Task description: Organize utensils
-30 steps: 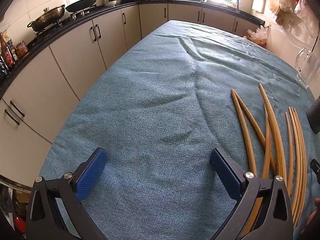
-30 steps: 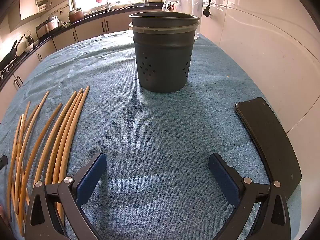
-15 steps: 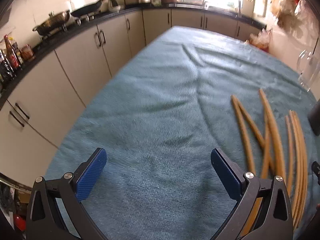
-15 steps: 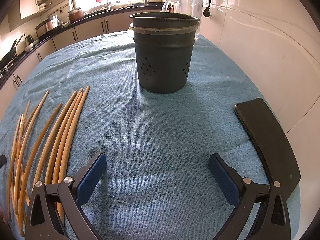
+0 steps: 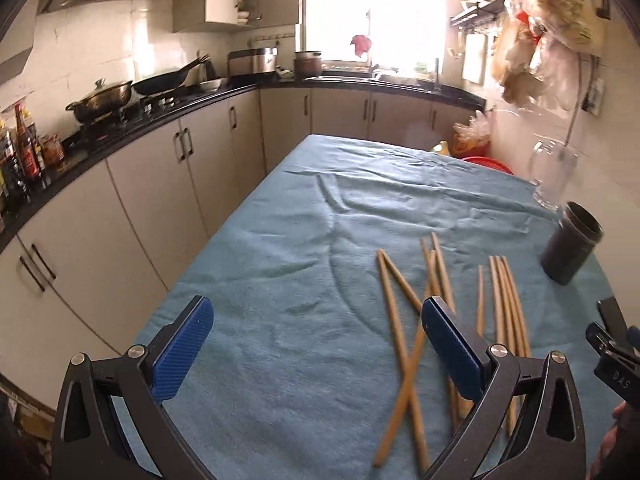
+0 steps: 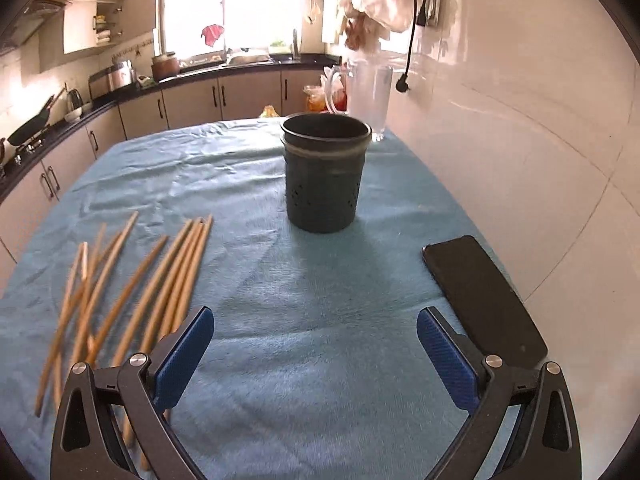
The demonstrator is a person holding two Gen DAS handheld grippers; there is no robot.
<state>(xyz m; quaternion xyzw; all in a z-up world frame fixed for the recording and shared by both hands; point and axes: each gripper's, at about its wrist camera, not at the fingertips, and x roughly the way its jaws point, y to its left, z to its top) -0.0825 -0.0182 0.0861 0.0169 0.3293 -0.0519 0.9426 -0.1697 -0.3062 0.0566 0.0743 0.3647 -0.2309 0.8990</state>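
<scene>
Several wooden chopsticks (image 5: 404,328) lie loose on the blue tablecloth (image 5: 280,280), some crossed, some side by side. In the right wrist view the chopsticks (image 6: 176,276) spread out at the left. A dark perforated utensil holder (image 6: 323,174) stands upright mid-table; in the left wrist view the holder (image 5: 570,244) is at the far right. My left gripper (image 5: 316,344) is open above the cloth, its right finger over the chopsticks. My right gripper (image 6: 314,354) is open and holds nothing, above the cloth in front of the holder.
A black phone (image 6: 482,292) lies flat near the table's right edge by the tiled wall. A clear glass pitcher (image 6: 368,96) stands behind the holder. Kitchen cabinets (image 5: 132,208) and a counter with pans run along the left. A hand's edge shows at bottom right (image 5: 612,440).
Both grippers have risen and tilted up, so more of the kitchen and table shows. The chopsticks and holder lie where they were. Both stay open.
</scene>
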